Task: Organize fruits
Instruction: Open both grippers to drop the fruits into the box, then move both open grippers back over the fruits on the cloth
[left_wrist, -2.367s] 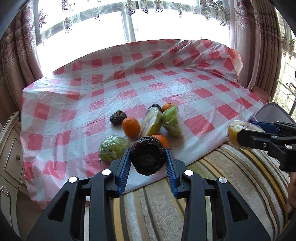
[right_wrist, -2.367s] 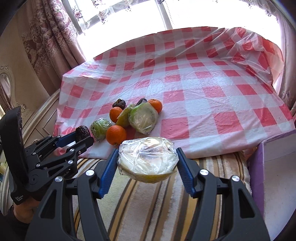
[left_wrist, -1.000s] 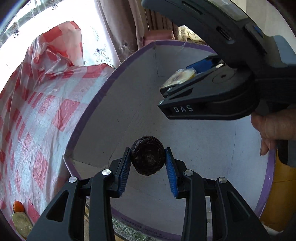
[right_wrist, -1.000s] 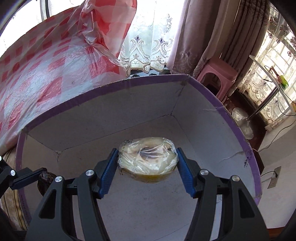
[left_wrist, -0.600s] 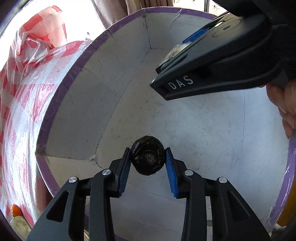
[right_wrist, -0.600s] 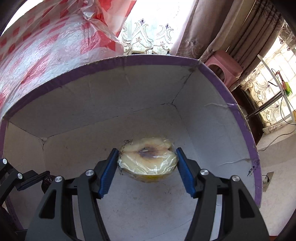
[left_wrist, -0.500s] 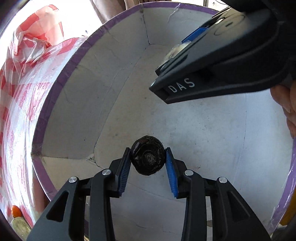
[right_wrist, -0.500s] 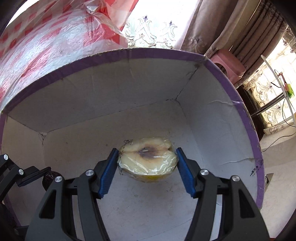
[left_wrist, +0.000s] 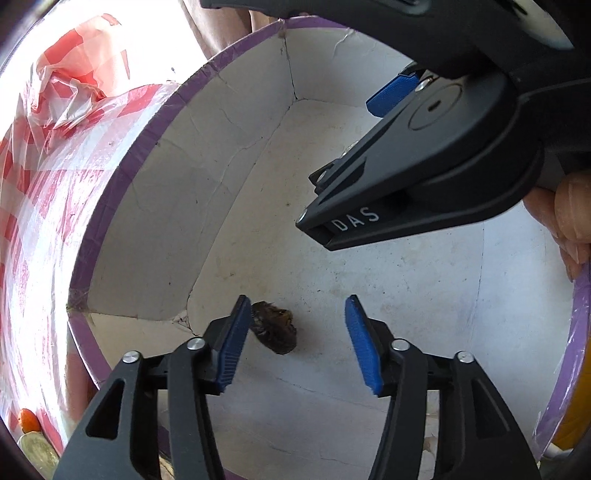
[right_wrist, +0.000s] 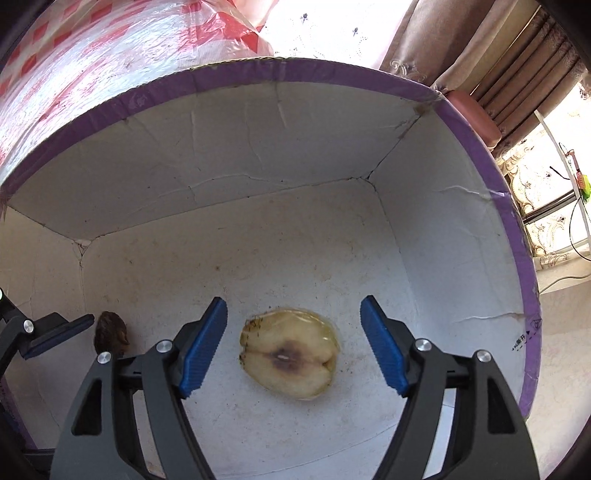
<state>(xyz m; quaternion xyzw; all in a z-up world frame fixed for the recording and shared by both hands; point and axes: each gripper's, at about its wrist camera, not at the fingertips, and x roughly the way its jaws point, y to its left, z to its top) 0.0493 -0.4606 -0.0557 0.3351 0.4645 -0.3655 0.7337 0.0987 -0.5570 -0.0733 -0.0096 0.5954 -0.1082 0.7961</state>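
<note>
Both tools, the left tool (left_wrist: 293, 341) and right tool (right_wrist: 293, 345), are hanging with fingers apart over the box (right_wrist: 258, 77), each released fruit lying directly below.

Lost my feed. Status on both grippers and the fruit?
Left gripper open, right gripper open. Dark fruit and wrapped half fruit lying in box. Nothing blocking.

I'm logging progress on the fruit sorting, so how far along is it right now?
Done: the dark shrivelled fruit and the wrapped pale fruit half both lie on the floor of the purple-rimmed box. In hand: nothing; the left gripper and right gripper hang over them with jaws open. Left: an orange fruit shows outside the box by the checked cloth; the rest is out of view.
</note>
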